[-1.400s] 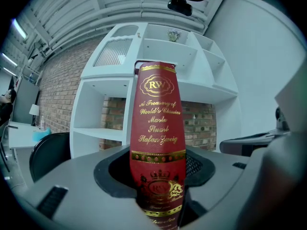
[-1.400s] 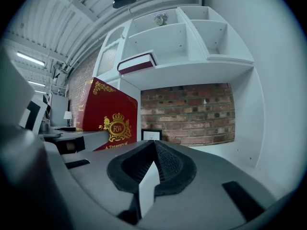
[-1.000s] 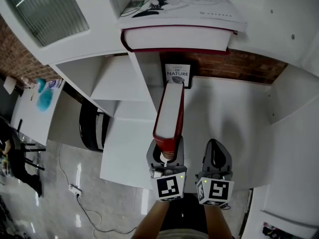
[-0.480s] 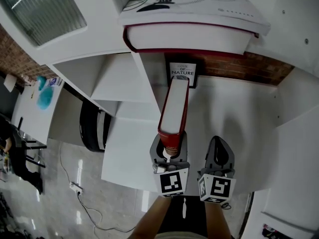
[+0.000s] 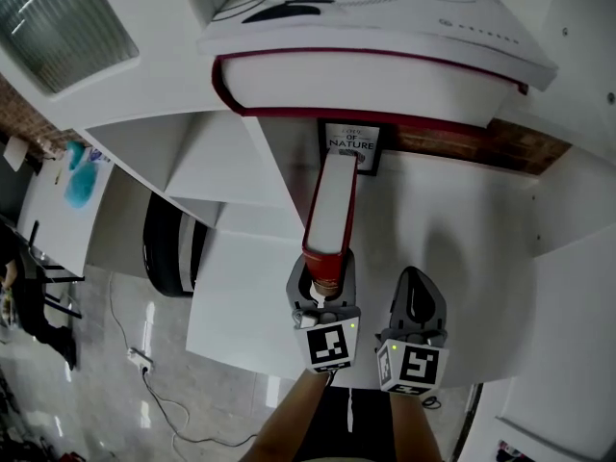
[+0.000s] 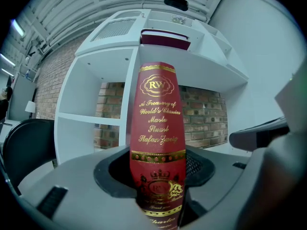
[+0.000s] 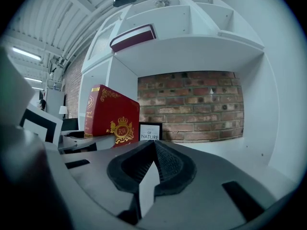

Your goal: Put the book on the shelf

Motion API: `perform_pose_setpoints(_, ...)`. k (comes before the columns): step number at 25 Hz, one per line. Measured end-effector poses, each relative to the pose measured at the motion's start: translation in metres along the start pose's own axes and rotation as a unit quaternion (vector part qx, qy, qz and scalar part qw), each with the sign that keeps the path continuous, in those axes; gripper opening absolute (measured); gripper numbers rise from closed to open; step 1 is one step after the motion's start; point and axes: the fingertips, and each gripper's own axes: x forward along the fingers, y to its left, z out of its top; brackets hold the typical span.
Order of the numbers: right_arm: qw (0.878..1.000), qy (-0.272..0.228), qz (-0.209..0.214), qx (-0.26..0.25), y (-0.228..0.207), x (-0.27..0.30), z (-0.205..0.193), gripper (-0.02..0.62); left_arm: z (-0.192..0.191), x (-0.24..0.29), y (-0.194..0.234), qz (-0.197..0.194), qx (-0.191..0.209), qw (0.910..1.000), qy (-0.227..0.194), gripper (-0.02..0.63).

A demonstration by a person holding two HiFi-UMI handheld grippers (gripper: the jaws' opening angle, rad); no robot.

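Observation:
My left gripper [image 5: 324, 282] is shut on the spine end of a red book [image 5: 332, 215] with gold lettering [image 6: 158, 128], held upright over the white shelf [image 5: 433, 210]. Its far end reaches toward the brick back wall, close to a small black-framed "of nature" sign [image 5: 349, 144]. My right gripper [image 5: 416, 301] hovers just to the right of the book, shut with nothing between its jaws [image 7: 152, 169]. In the right gripper view the red book [image 7: 110, 116] stands to the left, in front of the sign [image 7: 150, 131].
A large white-and-maroon book [image 5: 375, 65] lies flat on the shelf board above. A white divider [image 5: 289, 152] bounds the compartment at left, with smaller cubbies [image 5: 207, 157] beyond. A black chair [image 5: 168, 243] stands on the floor below left.
The book and left gripper have shifted slightly deeper and left toward the sign. The right gripper stays beside them, still shut.

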Motion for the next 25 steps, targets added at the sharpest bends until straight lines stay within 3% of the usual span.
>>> perform_pose_setpoints(3,1.000,0.001,0.006,-0.003,-0.001,0.007,-0.002,0.015,-0.001,0.010,0.001,0.005,0.008,0.9999,-0.013,0.244)
perform_pose_setpoints(12,1.000,0.009,0.013,-0.003,0.000,0.020,-0.010,0.015,-0.012,0.032,0.011,0.020,0.025,0.9995,-0.003,0.244)
perform_pose_setpoints(25,0.999,0.015,0.028,-0.007,0.003,0.027,-0.016,0.015,-0.034,0.045,0.018,0.048,0.019,0.9985,0.016,0.244)
